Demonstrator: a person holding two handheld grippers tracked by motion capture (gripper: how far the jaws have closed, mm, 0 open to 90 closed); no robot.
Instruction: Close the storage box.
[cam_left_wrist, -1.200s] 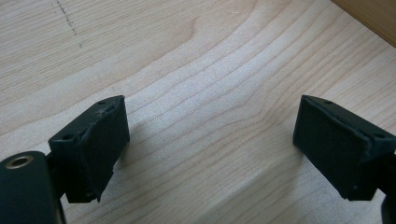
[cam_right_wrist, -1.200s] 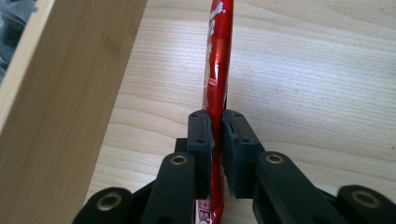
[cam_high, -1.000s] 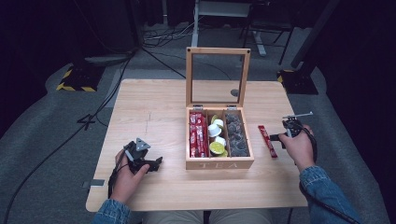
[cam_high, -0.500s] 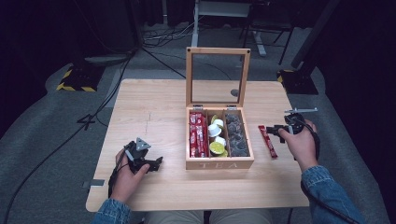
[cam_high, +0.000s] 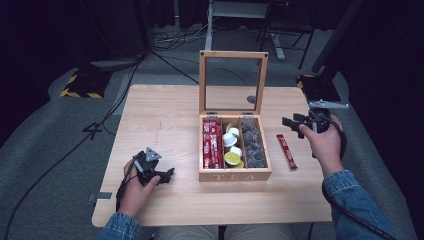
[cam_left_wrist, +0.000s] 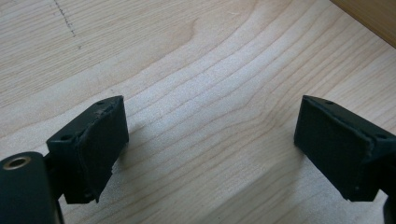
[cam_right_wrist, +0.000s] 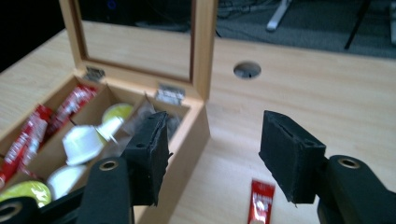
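A wooden tea box (cam_high: 235, 175) stands near the middle of the table (cam_high: 165, 120), its glass-paned lid (cam_high: 233, 82) upright on the far side. Inside are three compartments: red packets (cam_high: 212, 145) fill the left one, white and yellow-green capsules (cam_high: 231, 150) the middle one, and dark grey pods (cam_high: 254, 145) the right one.

One red sachet (cam_high: 286, 151) lies flat on the table just to the right of the box — outside it, apart from its wall, with its long side running roughly along the box's side. In the right gripper view its top end (cam_right_wrist: 262, 199) shows low between the two jaws, lying on the wood well below them and touched by neither.

The right gripper (cam_high: 294, 125) is held up over the table above the far end of the sachet, pointing left toward the box. Its jaws have just been opening and now stand apart with nothing between the pads (cam_right_wrist: 289, 156).

The left gripper (cam_high: 166, 176) rests low on the near left part of the table, well apart from the box, in the person's left hand (cam_high: 134, 186). Its jaws are spread wide over bare wood, gripping nothing; a corner of the box (cam_left_wrist: 373, 16) edges into the left gripper view at the top right.
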